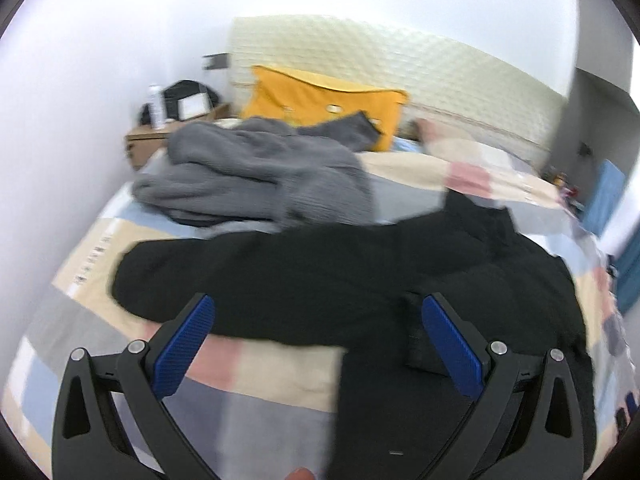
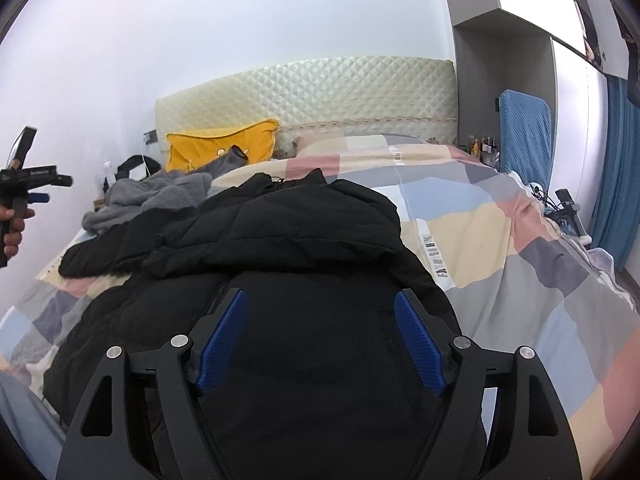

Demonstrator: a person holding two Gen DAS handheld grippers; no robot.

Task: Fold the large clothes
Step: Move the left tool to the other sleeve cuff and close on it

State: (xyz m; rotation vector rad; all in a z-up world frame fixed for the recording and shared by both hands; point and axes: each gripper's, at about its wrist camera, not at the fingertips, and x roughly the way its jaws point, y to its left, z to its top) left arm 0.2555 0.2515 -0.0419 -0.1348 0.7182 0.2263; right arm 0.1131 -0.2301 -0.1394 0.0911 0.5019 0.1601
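A large black padded jacket (image 1: pixel 340 272) lies spread on the checked bedspread (image 1: pixel 280 364); it also shows in the right wrist view (image 2: pixel 304 240), hood toward the headboard. One sleeve (image 1: pixel 168 276) reaches out to the left. My left gripper (image 1: pixel 318 312) is open and empty, hovering above the jacket's near edge. My right gripper (image 2: pixel 320 308) is open and empty above the jacket's body. The left gripper (image 2: pixel 28 184) held in a hand shows at the left edge of the right wrist view.
A crumpled grey garment (image 1: pixel 256 172) lies on the bed's far left, also in the right wrist view (image 2: pixel 148 196). A yellow pillow (image 1: pixel 324 100) leans on the quilted headboard (image 2: pixel 320 92). A wooden nightstand (image 1: pixel 148 140) stands left; a blue chair (image 2: pixel 524 132) right.
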